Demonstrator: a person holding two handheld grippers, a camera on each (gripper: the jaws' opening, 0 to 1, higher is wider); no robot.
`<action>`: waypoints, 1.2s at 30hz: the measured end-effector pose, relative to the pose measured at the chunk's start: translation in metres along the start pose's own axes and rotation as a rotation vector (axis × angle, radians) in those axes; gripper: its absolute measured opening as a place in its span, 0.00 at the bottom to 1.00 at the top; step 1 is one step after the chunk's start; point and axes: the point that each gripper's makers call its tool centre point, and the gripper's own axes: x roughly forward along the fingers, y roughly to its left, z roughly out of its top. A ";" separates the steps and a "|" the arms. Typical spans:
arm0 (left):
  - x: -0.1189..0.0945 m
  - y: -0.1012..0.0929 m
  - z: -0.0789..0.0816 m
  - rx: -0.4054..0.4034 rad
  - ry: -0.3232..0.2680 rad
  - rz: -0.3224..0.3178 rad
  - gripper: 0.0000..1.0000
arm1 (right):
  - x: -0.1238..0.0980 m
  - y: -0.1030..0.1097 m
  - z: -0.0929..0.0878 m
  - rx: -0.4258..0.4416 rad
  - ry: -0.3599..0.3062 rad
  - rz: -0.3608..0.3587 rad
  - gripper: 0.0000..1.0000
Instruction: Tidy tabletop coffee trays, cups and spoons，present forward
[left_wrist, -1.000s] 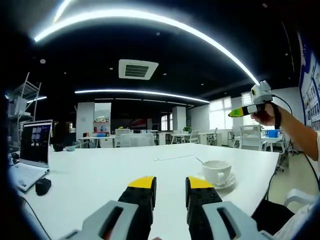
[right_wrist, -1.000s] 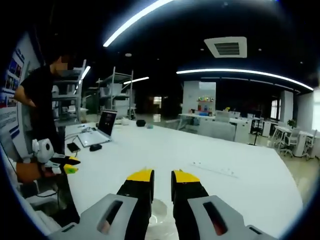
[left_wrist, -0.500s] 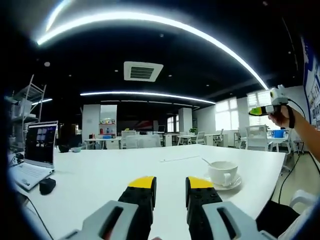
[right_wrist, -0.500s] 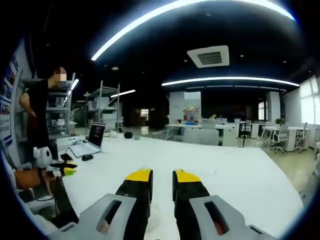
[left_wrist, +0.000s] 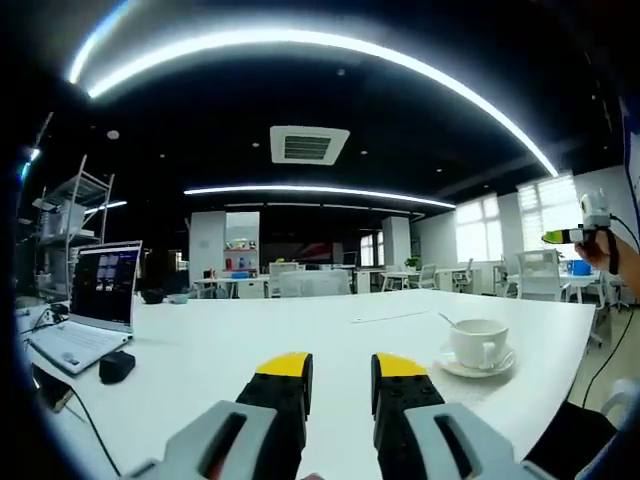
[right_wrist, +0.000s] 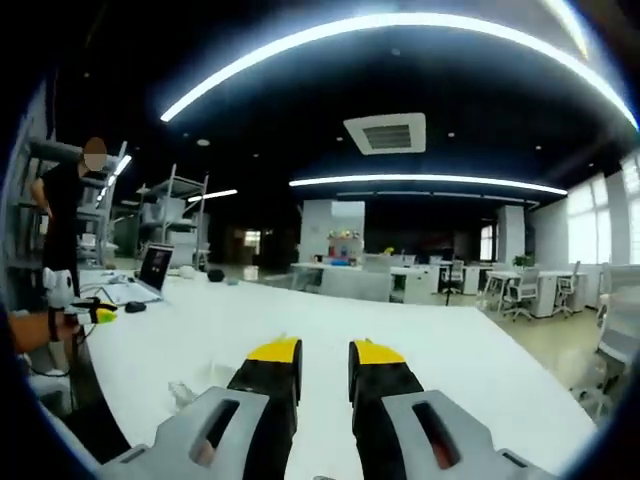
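Observation:
A white coffee cup (left_wrist: 478, 342) stands on its saucer (left_wrist: 477, 366) with a spoon (left_wrist: 446, 320) in it, on the white table (left_wrist: 300, 325), ahead and to the right of my left gripper (left_wrist: 341, 368). That gripper's yellow-tipped jaws stand a little apart with nothing between them. At the far right, a hand holds my right gripper (left_wrist: 578, 234) up in the air, well beyond the cup. In the right gripper view, my right gripper (right_wrist: 325, 354) is narrowly open over the table (right_wrist: 420, 350). The left gripper (right_wrist: 96, 313) shows far left in a hand.
An open laptop (left_wrist: 92, 303) and a black mouse (left_wrist: 117, 367) lie at the table's left end, with a cable near the edge. A person (right_wrist: 62, 215) stands beyond the laptop (right_wrist: 152, 271). A small pale shape (right_wrist: 186, 392) lies on the table beside my right jaws.
Both views have swung sideways, so the cup now sits further right in the left gripper view. The right gripper's jaws have parted slightly. The cup itself has not moved.

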 end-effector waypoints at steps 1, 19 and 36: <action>0.000 0.003 -0.001 0.000 -0.001 0.009 0.25 | -0.002 -0.004 -0.006 -0.002 0.005 -0.011 0.20; -0.003 0.018 -0.016 -0.014 0.010 0.081 0.25 | -0.042 -0.051 -0.075 0.125 0.037 -0.140 0.24; -0.010 0.017 -0.025 -0.042 0.037 0.087 0.25 | -0.040 -0.045 -0.087 0.137 0.056 -0.131 0.25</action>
